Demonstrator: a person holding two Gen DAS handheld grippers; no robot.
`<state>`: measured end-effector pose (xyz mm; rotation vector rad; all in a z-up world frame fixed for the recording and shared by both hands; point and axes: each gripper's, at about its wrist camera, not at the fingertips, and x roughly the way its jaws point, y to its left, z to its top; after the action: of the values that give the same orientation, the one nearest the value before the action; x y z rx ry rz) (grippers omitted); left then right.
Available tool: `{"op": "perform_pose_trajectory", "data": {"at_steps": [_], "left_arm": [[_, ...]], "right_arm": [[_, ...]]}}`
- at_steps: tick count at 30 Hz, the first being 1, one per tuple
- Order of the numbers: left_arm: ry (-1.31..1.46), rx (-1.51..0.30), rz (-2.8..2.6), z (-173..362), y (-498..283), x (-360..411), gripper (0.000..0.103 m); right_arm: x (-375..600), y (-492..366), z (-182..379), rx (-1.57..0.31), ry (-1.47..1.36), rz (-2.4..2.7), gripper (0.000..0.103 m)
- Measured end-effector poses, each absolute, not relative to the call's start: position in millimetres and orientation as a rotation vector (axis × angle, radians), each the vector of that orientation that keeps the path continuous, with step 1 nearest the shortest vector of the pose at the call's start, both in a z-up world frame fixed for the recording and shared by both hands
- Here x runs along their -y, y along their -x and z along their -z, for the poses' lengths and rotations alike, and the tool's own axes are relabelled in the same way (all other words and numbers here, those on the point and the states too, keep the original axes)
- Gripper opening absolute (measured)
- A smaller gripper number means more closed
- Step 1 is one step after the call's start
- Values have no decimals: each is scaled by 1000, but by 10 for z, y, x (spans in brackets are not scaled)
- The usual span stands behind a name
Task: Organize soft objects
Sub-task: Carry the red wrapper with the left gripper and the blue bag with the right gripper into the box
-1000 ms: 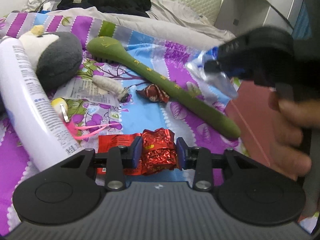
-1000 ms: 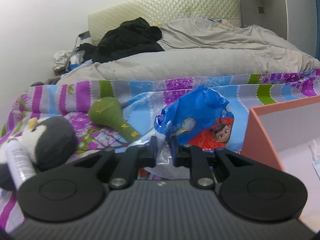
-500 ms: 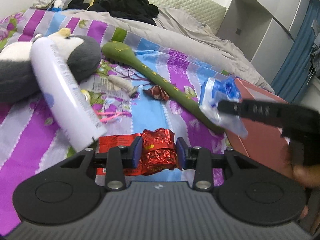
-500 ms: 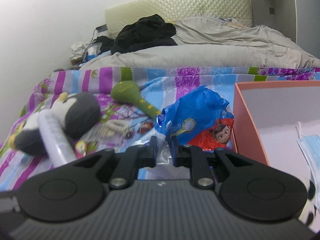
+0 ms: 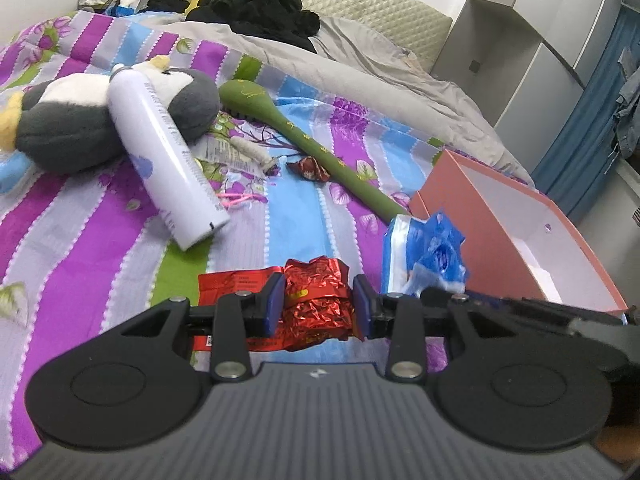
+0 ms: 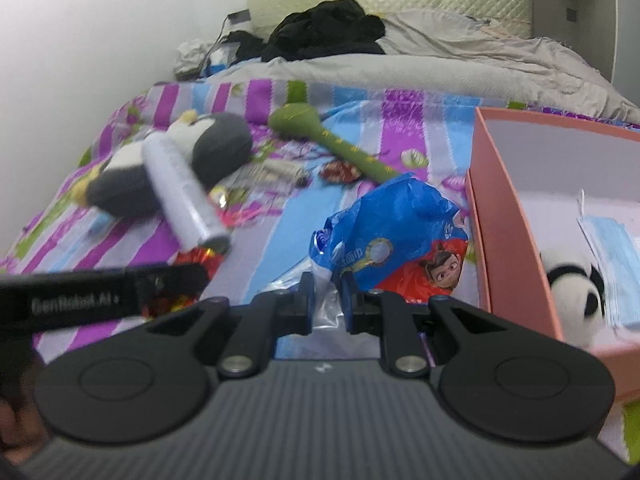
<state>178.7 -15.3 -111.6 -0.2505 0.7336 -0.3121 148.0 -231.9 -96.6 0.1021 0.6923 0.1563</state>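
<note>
1. Since a second ago, both grippers have swung from the penguin plush [image 5: 100,128] toward the pink box [image 5: 516,240].
2. The left gripper [image 5: 318,306] clamps a red foil packet [image 5: 316,304]; the right gripper [image 6: 326,300] pinches a blue plastic bag [image 6: 392,240].
3. Only the right view shows a panda toy [image 6: 576,300] and face mask [image 6: 612,268] inside the box, both partly cut off.

Bed's pretty cluttered on the left: white bottle [image 5: 168,164] leaning on the plush penguin [image 5: 100,120], green massage stick [image 5: 312,148] running diagonally up to the pink box [image 5: 484,240]. Open striped blanket [image 5: 80,248] near the front; box interior [image 6: 560,172] mostly free except mask [image 6: 612,256] and panda plush [image 6: 572,296].
</note>
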Motion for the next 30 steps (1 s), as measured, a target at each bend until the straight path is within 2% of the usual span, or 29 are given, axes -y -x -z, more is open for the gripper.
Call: {"op": "perform_pose_trajectory", "data": {"at_steps": [11,20,30], "left_arm": [[257,-731,299,800,-1437,135,42],[273,-673,317,202,-1437,242,42],[235,-601,391,-484,-1514,826,42]], "right_arm": [[2351,-1250,606,-676,-97,-200,18],[2541,-1252,103,-612,-91,-210,18],[3112,-1215,-482,-529,-77,-157,18]]}}
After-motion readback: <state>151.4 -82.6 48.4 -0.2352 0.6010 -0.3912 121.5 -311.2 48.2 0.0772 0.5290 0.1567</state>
